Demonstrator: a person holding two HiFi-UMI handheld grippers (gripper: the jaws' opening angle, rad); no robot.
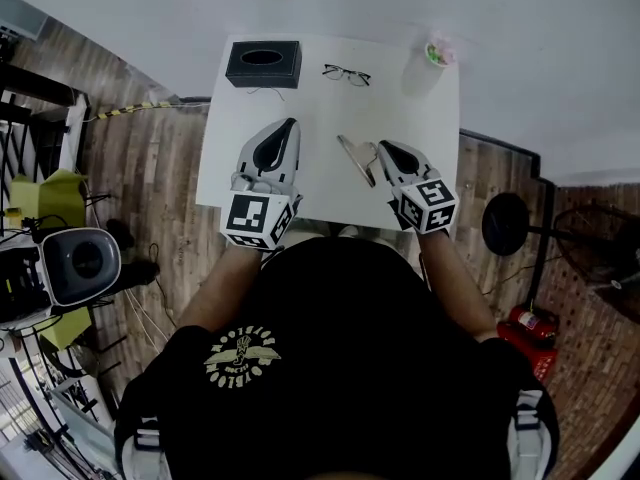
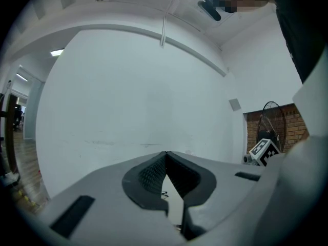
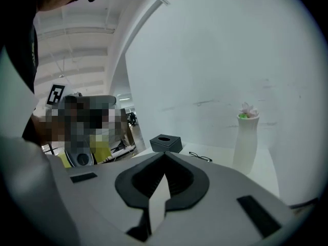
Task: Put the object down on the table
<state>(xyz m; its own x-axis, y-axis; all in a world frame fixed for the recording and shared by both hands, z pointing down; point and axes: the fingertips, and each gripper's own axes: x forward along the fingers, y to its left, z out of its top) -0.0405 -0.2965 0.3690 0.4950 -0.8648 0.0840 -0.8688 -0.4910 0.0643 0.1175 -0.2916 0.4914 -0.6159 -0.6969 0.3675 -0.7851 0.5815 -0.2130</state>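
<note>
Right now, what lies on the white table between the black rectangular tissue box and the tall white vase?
A pair of thin black-framed eyeglasses, lying flat; the head view shows it best.

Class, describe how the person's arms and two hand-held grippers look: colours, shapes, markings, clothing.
The left hand-held gripper and right hand-held gripper are pale grey with black-lined pointed jaws, each bearing a black-and-white marker cube. The T-shirt is black, short-sleeved.

We see a white table (image 1: pixel 320 173) on wooden floor (image 1: pixel 150 168), a black tissue box (image 1: pixel 263 63) on it, glasses (image 1: pixel 347 74) just right of the box, a white vase (image 1: pixel 425 68) farther right.
</note>
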